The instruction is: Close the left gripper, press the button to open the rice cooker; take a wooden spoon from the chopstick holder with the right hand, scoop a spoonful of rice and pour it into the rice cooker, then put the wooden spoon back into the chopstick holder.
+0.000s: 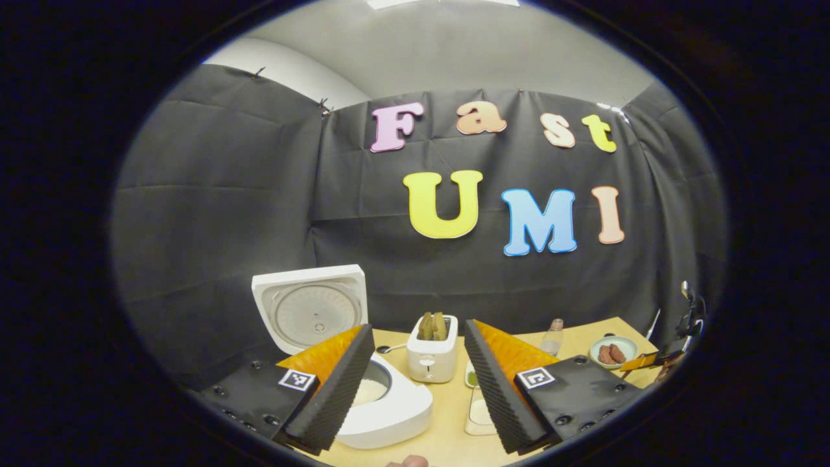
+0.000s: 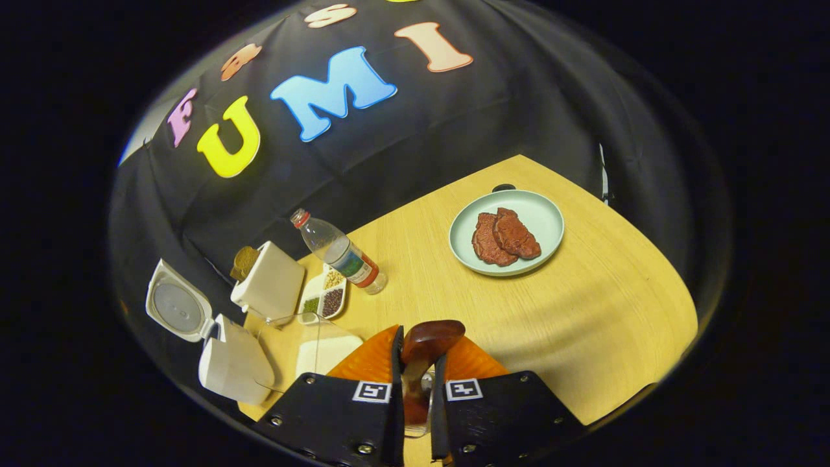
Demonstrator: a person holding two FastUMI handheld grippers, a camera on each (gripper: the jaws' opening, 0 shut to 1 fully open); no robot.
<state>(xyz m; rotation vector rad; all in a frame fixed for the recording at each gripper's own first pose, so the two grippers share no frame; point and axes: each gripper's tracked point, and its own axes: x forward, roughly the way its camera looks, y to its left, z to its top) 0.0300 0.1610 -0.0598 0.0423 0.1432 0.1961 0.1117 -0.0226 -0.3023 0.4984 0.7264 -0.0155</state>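
The left tool (image 1: 418,383) hangs with its 2 fingers spread wide, holding nothing, above the rice cooker (image 1: 382,408), whose lid (image 1: 311,308) stands up. The right tool (image 2: 415,363) is clamped on the wooden spoon (image 2: 431,337), its bowl above the table (image 2: 583,311), near the rice container (image 2: 324,350).
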